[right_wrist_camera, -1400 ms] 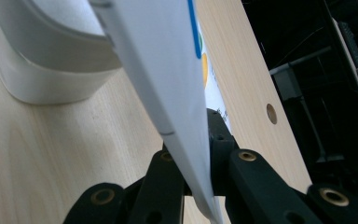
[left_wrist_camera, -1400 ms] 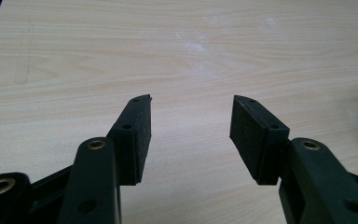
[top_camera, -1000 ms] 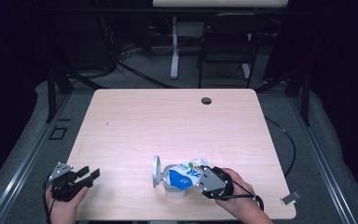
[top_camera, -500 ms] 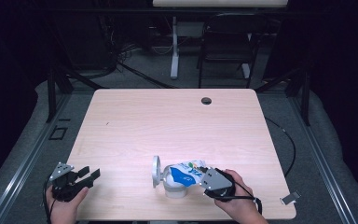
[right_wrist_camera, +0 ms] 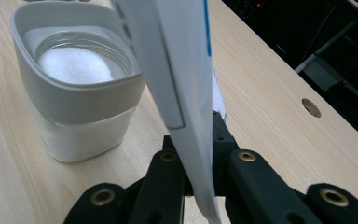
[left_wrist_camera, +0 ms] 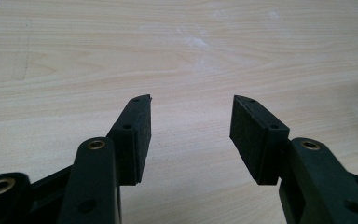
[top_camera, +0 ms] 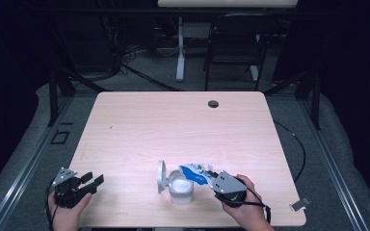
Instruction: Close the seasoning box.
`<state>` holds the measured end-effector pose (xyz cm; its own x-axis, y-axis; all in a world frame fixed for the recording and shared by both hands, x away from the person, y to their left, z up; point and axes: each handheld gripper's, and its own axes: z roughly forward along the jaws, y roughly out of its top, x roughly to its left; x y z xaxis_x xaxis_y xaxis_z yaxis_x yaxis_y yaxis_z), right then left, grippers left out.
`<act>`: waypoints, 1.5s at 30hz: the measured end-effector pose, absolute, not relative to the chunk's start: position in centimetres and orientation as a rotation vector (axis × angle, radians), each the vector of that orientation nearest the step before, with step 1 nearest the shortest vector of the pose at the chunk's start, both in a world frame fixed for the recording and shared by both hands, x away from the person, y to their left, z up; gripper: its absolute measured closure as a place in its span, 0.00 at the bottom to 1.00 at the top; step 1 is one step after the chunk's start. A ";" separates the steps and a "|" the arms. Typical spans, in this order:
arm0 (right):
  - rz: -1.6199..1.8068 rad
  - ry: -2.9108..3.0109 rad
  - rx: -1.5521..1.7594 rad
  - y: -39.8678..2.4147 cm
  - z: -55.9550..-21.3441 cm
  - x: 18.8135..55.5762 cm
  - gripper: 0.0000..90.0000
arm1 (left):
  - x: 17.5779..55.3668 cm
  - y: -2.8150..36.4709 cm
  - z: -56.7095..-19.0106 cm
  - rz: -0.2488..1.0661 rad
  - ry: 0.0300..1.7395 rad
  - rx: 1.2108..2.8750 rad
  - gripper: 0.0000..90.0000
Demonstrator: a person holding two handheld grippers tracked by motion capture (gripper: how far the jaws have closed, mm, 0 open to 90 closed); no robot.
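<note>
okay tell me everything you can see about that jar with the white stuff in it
The jar stands upright near the front edge of the table, just left of the right gripper. It looks like clear glass or plastic with a wide grey collar around its top, squarish with rounded corners. Its round grey lid is flipped open and stands on edge at the jar's left side. White granules fill it almost to the mouth. The white and blue packet that the right gripper is pinching slants over its rim; whether they touch is unclear.

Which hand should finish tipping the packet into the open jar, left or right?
Right. The right gripper is already shut on the packet, held beside the jar with its lid flipped open. The left gripper sits open at the table's near left corner, far from the jar.
</note>
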<state>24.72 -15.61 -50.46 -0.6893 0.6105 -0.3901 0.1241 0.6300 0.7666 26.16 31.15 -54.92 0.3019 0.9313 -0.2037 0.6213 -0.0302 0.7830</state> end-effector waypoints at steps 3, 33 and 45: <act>0.993 2.189 0.592 -15.8 -50.5 24.8 0.97 | 26.2 31.1 -54.9 0.472 1.407 1.743 0.54; 1.288 2.034 0.954 -19.6 -52.1 26.5 0.99 | 26.2 31.0 -55.1 0.471 1.407 1.750 0.54; 1.208 1.992 1.137 -21.7 -54.3 28.4 0.98 | 26.2 30.9 -55.3 0.467 1.408 1.761 0.54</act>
